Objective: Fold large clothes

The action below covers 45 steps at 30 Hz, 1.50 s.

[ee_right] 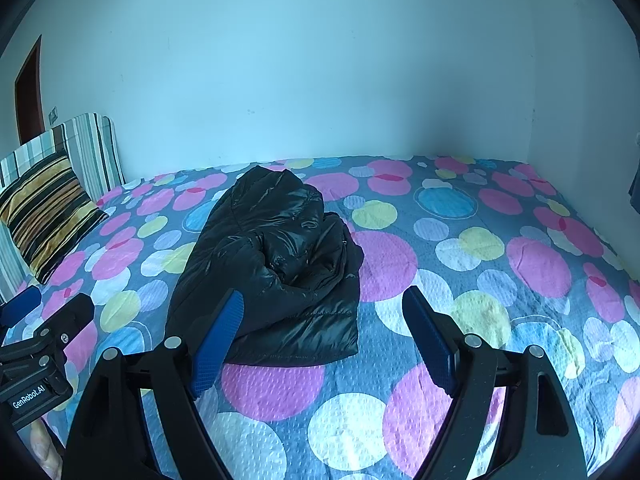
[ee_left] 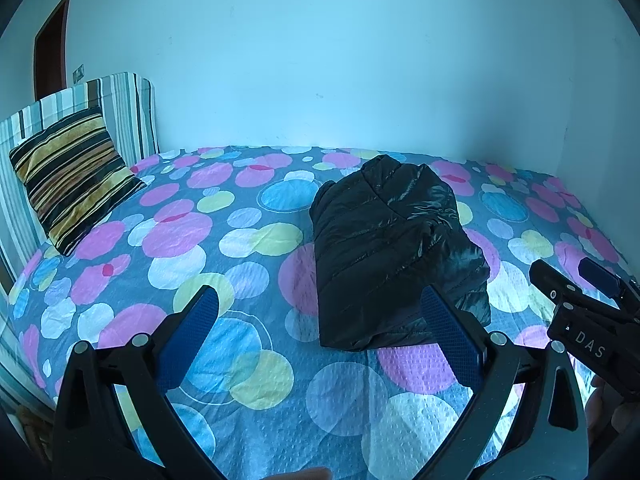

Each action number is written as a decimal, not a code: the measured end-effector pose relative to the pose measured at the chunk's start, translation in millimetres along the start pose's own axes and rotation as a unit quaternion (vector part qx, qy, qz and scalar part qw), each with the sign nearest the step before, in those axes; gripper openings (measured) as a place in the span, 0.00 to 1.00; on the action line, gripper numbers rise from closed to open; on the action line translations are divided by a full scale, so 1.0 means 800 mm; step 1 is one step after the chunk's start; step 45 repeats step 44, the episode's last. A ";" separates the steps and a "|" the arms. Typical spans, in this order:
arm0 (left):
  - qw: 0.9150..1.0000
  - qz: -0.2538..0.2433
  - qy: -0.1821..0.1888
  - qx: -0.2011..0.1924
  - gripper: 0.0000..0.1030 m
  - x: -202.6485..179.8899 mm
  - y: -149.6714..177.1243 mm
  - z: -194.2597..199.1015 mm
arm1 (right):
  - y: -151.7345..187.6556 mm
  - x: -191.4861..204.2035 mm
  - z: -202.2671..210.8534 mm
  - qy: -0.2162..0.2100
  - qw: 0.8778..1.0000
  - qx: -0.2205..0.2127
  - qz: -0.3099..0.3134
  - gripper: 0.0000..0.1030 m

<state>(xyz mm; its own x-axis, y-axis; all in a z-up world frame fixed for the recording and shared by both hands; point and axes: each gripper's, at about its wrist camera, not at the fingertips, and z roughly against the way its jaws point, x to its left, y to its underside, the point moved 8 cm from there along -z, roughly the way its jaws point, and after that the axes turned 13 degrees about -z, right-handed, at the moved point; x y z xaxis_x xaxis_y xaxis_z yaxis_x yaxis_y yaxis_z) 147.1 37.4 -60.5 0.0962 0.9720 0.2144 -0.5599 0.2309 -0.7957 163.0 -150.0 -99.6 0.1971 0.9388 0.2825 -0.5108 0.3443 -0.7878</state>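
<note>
Your jacket [ee_left: 394, 256] is a black, shiny quilted puffer, folded into a thick, lumpy bundle w/ stitched channels across the flat panel and crinkled glossy folds on top. It lies on the bed [ee_left: 248, 360], roughly mid-mattress, nearer the far wall [ee_left: 320, 60] than you. From the right wrist cam the jacket [ee_right: 272, 272] shows a straight hem at the near edge and a rounded hump at the far end.

Your left gripper [ee_left: 320, 330] is spread wide, nothing between the fingers, held above the sheet just short of the jacket's near edge; its right pad overlaps the bundle's corner in view, but contact can't be told. Pads are blue w/ a fine knurled grid, frames matte black plastic w/ silver rivets. Your right gripper [ee_right: 322, 330] is also wide open and empty, hovering by the near hem; its left pad sits in front of the jacket, contact unclear.

The sheet is grey-blue w/ a dimpled weave and overlapping pink, yellow, blue and white circles, lightly creased. At the bed's left end a velvety cushion [ee_left: 74, 176] w/ black-gold stripes leans on a striped headboard [ee_left: 120, 108]. Walls are plain and pale; a dark wooden door [ee_left: 50, 44] is at far left.
</note>
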 end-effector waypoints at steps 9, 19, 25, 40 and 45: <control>1.000 0.002 0.001 0.003 0.98 0.000 0.002 0.002 | 0.002 0.002 0.001 -0.001 1.000 0.000 0.002 0.78; 1.000 0.008 0.004 0.005 0.98 0.001 0.006 -0.001 | 0.006 0.005 0.002 -0.001 1.000 0.002 0.006 0.78; 1.000 0.009 0.007 0.011 0.98 0.001 0.009 -0.007 | 0.009 0.004 -0.001 -0.001 1.000 0.005 0.009 0.78; 0.999 -0.010 -0.007 0.032 0.98 -0.002 0.022 -0.033 | 0.015 -0.003 -0.018 0.001 1.000 0.020 0.010 0.78; 0.998 0.010 -0.002 0.054 0.98 0.013 0.033 -0.060 | 0.011 -0.022 -0.030 0.009 1.000 0.027 -0.002 0.78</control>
